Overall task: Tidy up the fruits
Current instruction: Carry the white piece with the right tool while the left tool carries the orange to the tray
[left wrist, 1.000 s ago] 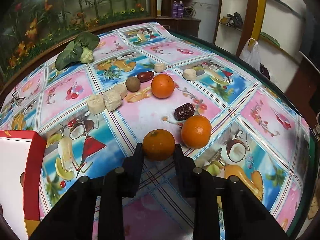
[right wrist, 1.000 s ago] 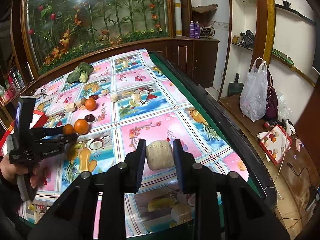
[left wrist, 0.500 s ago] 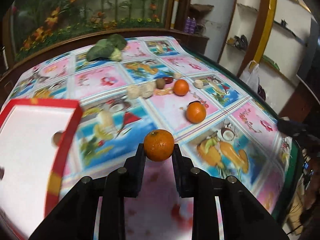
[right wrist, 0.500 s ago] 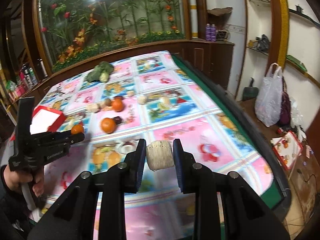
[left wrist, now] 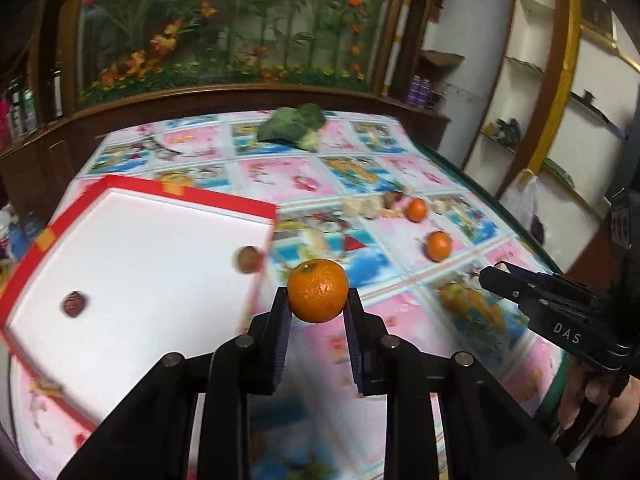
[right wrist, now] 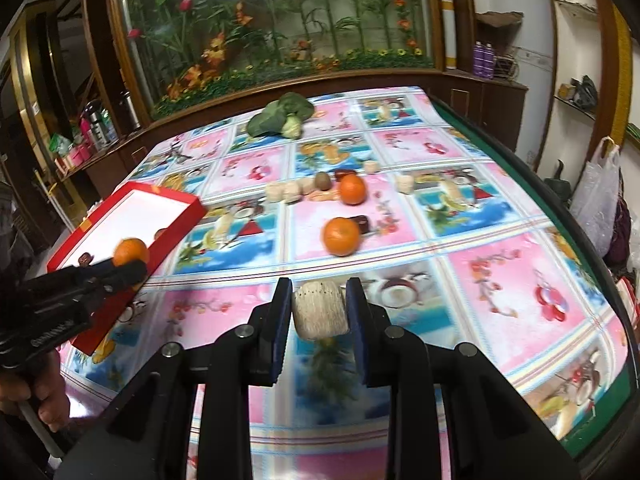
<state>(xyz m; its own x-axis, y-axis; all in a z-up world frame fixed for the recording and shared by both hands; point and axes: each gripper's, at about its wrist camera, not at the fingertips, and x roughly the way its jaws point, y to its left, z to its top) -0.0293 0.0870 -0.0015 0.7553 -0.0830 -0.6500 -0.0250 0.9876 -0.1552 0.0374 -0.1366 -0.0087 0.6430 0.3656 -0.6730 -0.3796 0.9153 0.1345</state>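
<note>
Fruits, two in transit: orange (left wrist: 318, 290) being pinched by left gripper (left wrist: 318, 300) beside red-rimmed tray (left wrist: 192, 196); pale chunk (right wrist: 319, 311) being pinched by right gripper (right wrist: 319, 312) above tablecloth (right wrist: 500, 280). Handling advice: be lowering orange inside rim before releasing, preventing rolling.

My left gripper (left wrist: 318, 300), matt black plastic, pinches an orange (left wrist: 318, 290) with dimpled, faintly shiny peel. My right gripper (right wrist: 318, 306) grips a pale chunk (right wrist: 319, 311) — rough, fibrous. The tablecloth (right wrist: 472, 272) looks glossy — the box (left wrist: 132, 260) smooth white inside.
</note>
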